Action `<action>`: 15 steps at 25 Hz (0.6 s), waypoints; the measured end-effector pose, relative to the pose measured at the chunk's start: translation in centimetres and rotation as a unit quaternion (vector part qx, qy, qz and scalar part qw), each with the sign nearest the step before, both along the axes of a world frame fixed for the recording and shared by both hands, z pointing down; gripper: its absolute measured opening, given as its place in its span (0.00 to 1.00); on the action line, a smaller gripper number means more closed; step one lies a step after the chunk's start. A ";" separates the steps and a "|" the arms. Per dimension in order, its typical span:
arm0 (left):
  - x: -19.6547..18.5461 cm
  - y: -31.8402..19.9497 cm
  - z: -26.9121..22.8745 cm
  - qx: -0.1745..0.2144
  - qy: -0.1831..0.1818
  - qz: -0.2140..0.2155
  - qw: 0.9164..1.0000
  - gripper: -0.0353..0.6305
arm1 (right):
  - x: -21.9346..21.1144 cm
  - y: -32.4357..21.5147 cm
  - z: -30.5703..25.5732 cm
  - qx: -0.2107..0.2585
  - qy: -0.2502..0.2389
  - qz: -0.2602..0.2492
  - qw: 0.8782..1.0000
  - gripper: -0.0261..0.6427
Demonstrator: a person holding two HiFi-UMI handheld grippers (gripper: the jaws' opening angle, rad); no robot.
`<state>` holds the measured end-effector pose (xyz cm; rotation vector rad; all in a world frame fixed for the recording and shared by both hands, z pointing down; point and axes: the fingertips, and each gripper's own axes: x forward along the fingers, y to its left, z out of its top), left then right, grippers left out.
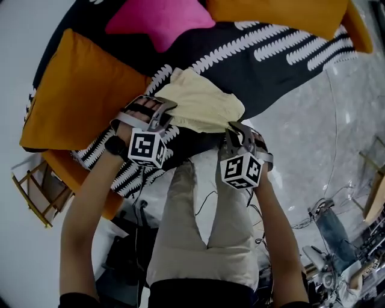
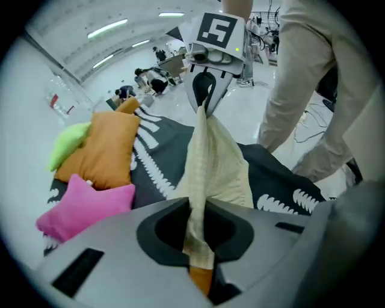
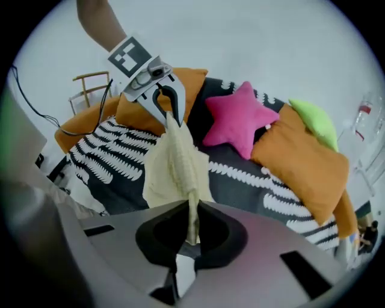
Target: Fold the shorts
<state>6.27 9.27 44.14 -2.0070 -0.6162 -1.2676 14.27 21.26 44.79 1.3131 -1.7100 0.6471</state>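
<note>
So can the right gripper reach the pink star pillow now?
Probably not yet: the right gripper is shut on the cream shorts, which the left gripper also holds. The pink star pillow lies uncovered beyond, so only that grip hinders it.

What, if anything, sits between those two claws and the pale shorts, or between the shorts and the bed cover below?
Nothing visible. The left gripper and right gripper each pinch the cream shorts, which hang over bare black-and-white bedspread. The orange pillow and pink star cushion lie off to the side.
</note>
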 end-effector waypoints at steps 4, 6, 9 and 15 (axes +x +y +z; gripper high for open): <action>5.5 -4.0 -5.8 0.047 0.070 -0.053 0.995 0.12 | 7.0 -5.1 -5.7 0.044 0.060 -0.025 0.997 0.07; 7.6 -6.3 -8.8 0.075 0.111 -0.070 0.989 0.12 | 9.7 -8.1 -9.1 0.078 0.102 -0.031 0.991 0.07; 8.2 -8.8 -11.5 0.117 0.161 -0.090 0.976 0.12 | 11.0 -11.3 -12.4 0.134 0.175 -0.036 0.975 0.07; 2.7 -6.7 -4.3 0.153 0.168 -0.157 0.961 0.12 | 5.7 -9.5 -3.9 0.160 0.235 -0.105 0.953 0.08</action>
